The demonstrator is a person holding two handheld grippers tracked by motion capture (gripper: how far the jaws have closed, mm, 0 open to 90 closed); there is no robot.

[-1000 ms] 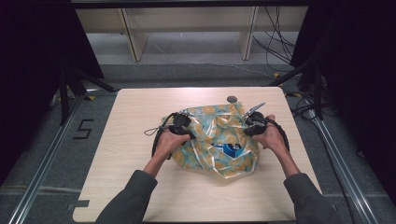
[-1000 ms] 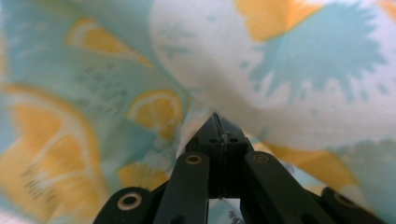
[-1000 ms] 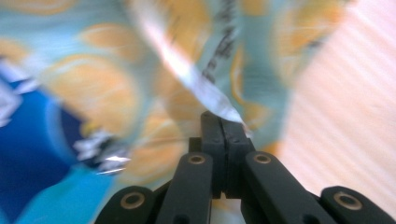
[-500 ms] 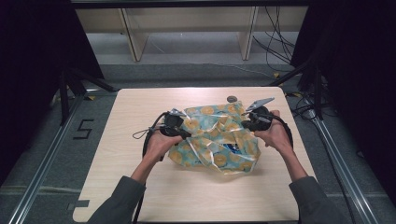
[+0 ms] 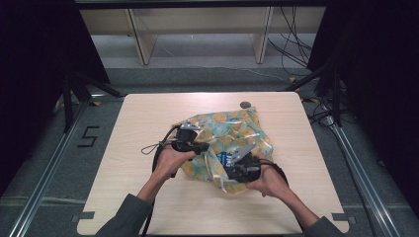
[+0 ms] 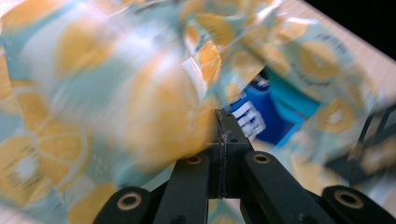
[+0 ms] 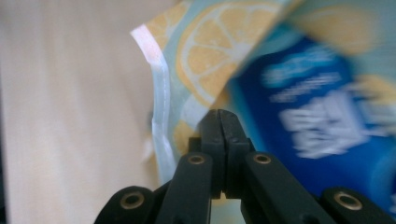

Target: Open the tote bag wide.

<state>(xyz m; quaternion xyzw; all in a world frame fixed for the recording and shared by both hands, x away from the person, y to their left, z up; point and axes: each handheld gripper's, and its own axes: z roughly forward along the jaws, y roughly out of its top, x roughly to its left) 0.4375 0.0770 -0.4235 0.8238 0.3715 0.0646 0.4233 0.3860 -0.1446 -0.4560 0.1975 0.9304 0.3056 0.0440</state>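
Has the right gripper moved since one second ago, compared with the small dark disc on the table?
Yes. The right gripper, shut on the lemon-print bag, moved toward the person, away from the small dark disc.

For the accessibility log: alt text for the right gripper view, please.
The right tool, jaws shut, pinches the edge of a lemon-print plastic bag, with a blurred blue package inside it. Pale wooden table lies at the left.
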